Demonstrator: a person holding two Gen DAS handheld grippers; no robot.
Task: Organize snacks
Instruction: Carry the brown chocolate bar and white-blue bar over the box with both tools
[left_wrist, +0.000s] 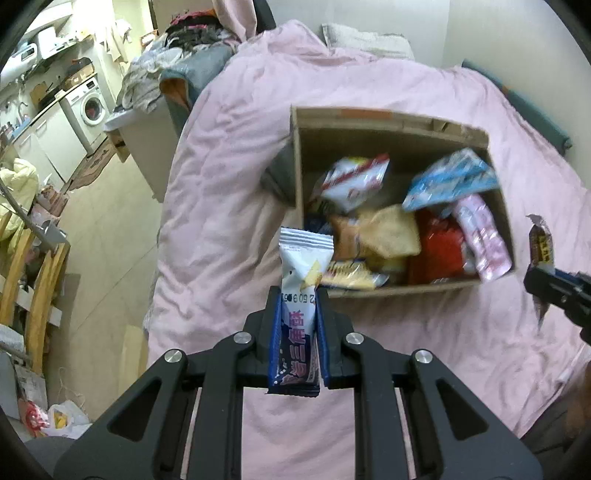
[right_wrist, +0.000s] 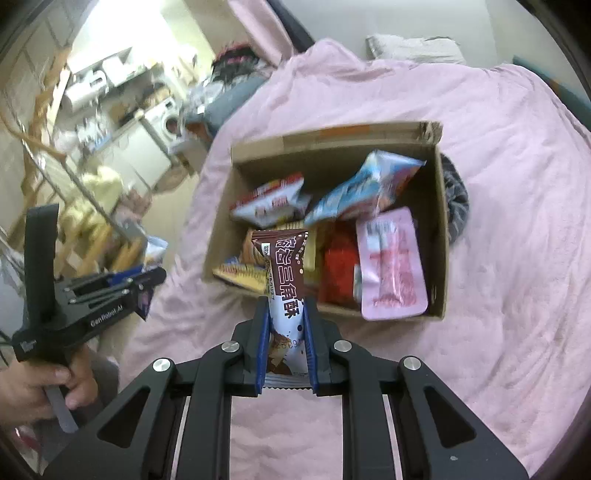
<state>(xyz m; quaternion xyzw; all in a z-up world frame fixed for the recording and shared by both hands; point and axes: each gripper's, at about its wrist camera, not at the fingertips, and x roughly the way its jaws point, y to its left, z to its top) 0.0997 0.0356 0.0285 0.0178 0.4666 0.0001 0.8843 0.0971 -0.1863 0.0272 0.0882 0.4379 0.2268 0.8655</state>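
A cardboard box (left_wrist: 388, 122) holding several snack packets stands on a pink blanket; it also shows in the right wrist view (right_wrist: 332, 142). My left gripper (left_wrist: 298, 295) is shut on a white and blue snack packet (left_wrist: 301, 266), held just short of the box's near left corner. My right gripper (right_wrist: 286, 306) is shut on a brown and white snack packet (right_wrist: 286, 266), held over the box's near edge. The right gripper (left_wrist: 554, 288) shows at the right edge of the left wrist view, and the left gripper (right_wrist: 147, 280) at the left of the right wrist view.
The pink blanket (left_wrist: 229, 184) covers the bed around the box. A dark striped cloth (right_wrist: 456, 199) lies against the box's right side. A pillow (left_wrist: 365, 38) lies at the head. Left of the bed are the floor, a washing machine (left_wrist: 90, 105) and clutter.
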